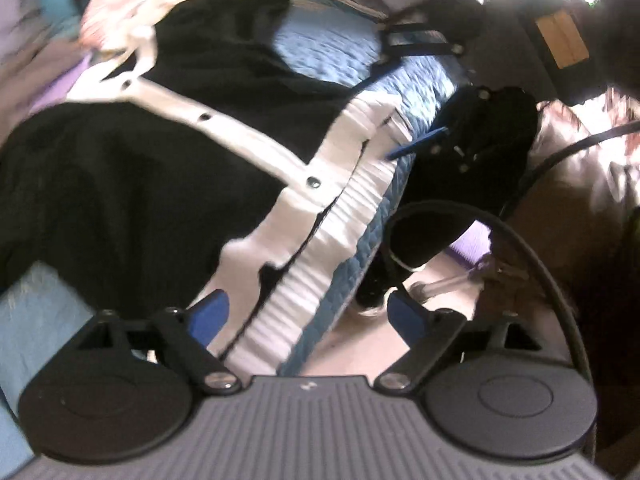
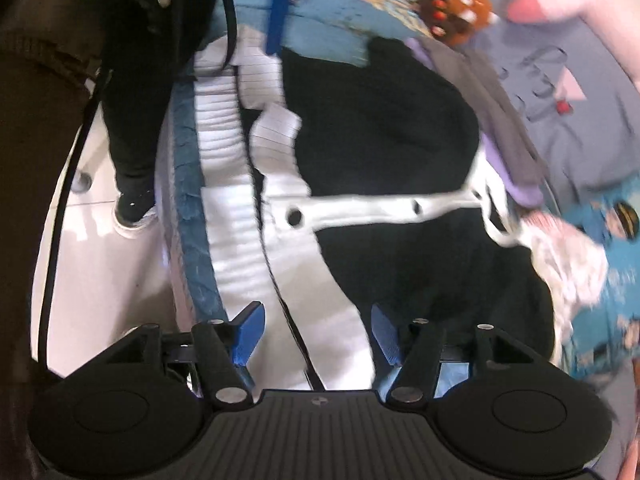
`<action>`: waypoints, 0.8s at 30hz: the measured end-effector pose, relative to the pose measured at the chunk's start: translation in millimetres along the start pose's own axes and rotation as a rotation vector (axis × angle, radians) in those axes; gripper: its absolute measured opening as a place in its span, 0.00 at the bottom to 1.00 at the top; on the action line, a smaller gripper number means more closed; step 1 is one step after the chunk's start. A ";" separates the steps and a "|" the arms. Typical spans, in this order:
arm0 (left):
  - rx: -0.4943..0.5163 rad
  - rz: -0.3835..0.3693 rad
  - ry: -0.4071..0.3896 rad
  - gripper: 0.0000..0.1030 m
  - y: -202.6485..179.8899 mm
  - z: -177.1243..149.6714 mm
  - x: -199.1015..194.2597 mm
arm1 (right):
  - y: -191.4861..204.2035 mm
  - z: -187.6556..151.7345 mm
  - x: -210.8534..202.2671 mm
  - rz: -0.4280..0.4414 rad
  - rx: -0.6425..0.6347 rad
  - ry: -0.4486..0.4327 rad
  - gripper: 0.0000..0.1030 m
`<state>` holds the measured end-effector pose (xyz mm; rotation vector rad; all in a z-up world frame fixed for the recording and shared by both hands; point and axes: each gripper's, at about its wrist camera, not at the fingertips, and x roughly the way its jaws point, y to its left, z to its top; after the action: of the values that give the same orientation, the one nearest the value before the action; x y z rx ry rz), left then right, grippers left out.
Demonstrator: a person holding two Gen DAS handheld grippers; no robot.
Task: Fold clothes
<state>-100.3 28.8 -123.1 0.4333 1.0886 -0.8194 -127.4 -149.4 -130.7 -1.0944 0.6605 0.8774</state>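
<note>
The black jacket with white ribbed hem and snap-button placket (image 1: 172, 128) lies spread on the blue quilted bedspread (image 1: 344, 56), its hem along the bed's near edge and its placket running away from me toward the collar. My left gripper (image 1: 308, 316) hangs released over one end of the hem; my right gripper (image 2: 316, 332), jaws parted and gripping nothing, straddles the hem's other end (closer in, I judge). Other clothes lie beyond.

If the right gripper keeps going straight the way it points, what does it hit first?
Most likely the jacket's white ribbed hem, lying right ahead between the open right gripper fingers; depth is hard to judge.
</note>
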 end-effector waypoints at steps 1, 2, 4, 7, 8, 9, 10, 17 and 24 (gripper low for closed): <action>0.034 0.021 0.003 0.86 -5.7 4.3 6.0 | 2.5 3.4 3.7 0.005 -0.016 -0.007 0.56; 0.057 0.037 0.010 0.86 -9.7 8.3 12.2 | 3.7 6.6 7.2 0.011 -0.027 -0.014 0.56; 0.091 0.075 0.028 0.86 -12.6 15.1 25.1 | 3.7 11.7 12.3 0.021 -0.027 -0.026 0.56; 0.106 0.111 0.037 0.86 -9.9 21.6 37.2 | -0.9 14.6 18.3 0.027 0.003 -0.036 0.53; 0.102 0.119 0.037 0.86 -6.1 21.6 40.1 | -3.0 14.4 20.2 0.031 0.019 -0.035 0.53; 0.098 0.126 0.037 0.86 -2.2 21.7 43.0 | -5.7 13.1 23.4 0.034 0.034 -0.025 0.49; 0.081 0.131 0.040 0.86 2.6 21.8 46.0 | -8.3 11.9 26.5 0.037 0.049 -0.015 0.44; -0.006 0.133 0.032 0.82 27.9 14.3 45.1 | -13.6 2.9 24.8 0.041 0.087 -0.018 0.35; -0.002 0.137 0.026 0.81 29.2 8.8 34.4 | -10.9 -4.3 21.4 0.040 0.062 0.006 0.34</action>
<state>-65.0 28.8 -152.7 0.5123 1.0715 -0.6927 -107.3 -149.8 -144.5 -1.0320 0.7118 0.8828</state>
